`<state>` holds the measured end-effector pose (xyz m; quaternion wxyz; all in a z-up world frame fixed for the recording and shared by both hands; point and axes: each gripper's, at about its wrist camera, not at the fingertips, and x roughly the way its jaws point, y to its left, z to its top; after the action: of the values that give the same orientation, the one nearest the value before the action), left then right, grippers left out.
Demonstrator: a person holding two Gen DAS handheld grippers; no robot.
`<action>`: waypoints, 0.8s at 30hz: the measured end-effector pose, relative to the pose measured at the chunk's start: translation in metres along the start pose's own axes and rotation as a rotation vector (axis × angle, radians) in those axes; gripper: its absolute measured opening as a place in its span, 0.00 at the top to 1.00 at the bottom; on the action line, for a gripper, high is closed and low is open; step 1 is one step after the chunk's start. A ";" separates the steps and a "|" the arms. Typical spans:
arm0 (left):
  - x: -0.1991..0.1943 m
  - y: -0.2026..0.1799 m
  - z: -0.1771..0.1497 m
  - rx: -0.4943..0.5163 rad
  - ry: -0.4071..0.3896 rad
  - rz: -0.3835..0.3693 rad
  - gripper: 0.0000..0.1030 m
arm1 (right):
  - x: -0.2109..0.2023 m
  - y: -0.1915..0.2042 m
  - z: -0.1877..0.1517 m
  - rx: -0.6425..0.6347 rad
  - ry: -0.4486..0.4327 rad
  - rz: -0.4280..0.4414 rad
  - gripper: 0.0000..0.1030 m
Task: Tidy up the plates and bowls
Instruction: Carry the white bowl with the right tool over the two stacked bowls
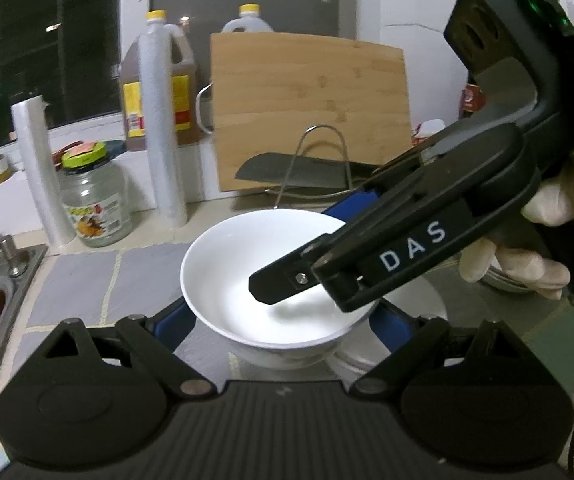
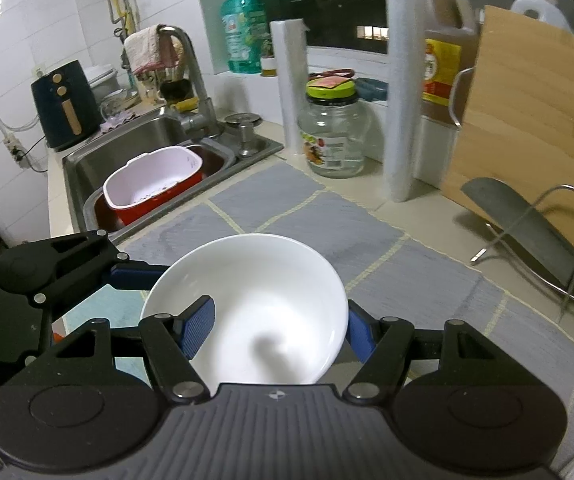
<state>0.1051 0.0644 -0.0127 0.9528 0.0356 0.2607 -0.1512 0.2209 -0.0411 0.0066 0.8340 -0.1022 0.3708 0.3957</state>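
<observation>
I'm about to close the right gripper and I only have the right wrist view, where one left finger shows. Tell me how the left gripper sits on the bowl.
Observer: In the left wrist view the left gripper has both blue fingers flanking the bowl, one on each side of its lower body. I cannot tell whether they press on it.
Operator: Report what lies below the bowl on its right.
Observer: A white plate lies there, partly under the bowl's right side. Its rim curves out past the left gripper's right finger.
</observation>
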 end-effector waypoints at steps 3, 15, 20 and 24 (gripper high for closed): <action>0.005 -0.007 0.004 0.012 -0.001 -0.020 0.10 | -0.007 -0.005 -0.004 0.017 -0.008 -0.017 0.28; 0.023 -0.031 0.006 0.041 0.013 -0.107 0.10 | -0.023 -0.027 -0.029 0.067 0.016 -0.080 0.28; 0.031 -0.040 0.003 0.048 0.029 -0.135 0.10 | -0.026 -0.035 -0.041 0.084 0.036 -0.101 0.28; 0.036 -0.044 0.000 0.052 0.042 -0.145 0.10 | -0.025 -0.039 -0.045 0.094 0.048 -0.109 0.28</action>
<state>0.1214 0.0123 -0.0306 0.9324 0.0445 0.2787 -0.2258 0.2150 -0.1032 -0.0124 0.8489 -0.0925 0.4029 0.3293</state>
